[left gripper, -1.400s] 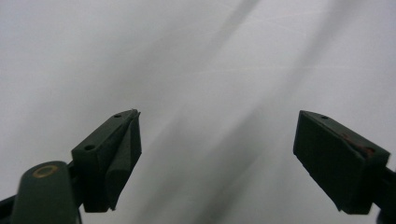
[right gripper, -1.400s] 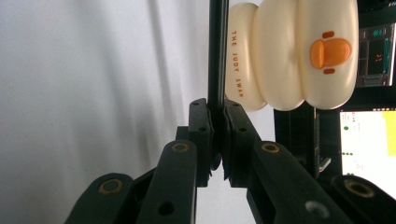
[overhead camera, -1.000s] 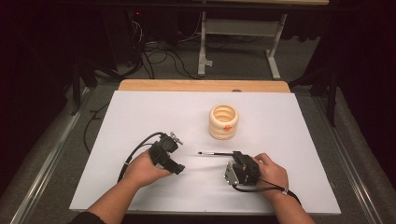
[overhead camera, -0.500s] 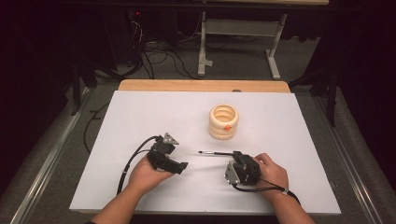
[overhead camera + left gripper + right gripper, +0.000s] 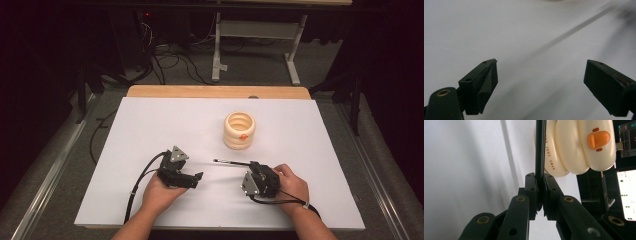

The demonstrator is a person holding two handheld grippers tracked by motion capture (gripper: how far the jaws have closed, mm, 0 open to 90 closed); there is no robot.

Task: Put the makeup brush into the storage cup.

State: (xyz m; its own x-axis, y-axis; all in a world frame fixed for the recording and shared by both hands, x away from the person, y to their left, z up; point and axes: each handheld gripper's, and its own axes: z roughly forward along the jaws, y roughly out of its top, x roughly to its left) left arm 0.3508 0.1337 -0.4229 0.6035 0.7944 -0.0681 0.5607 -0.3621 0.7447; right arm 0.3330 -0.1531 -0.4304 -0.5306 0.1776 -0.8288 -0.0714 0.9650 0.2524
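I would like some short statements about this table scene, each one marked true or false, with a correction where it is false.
1. The right tongs are shut on a thin black brush. True.
2. The left tongs hold the other end of the brush. False: they are open, with nothing between them.
3. The cream ribbed cup lies on its side. False: it stands upright on the white table.
4. The cup carries an orange mark on its wall. True.
5. The brush tip rests inside the cup. False: the high view shows the brush nearer the person, apart from the cup.
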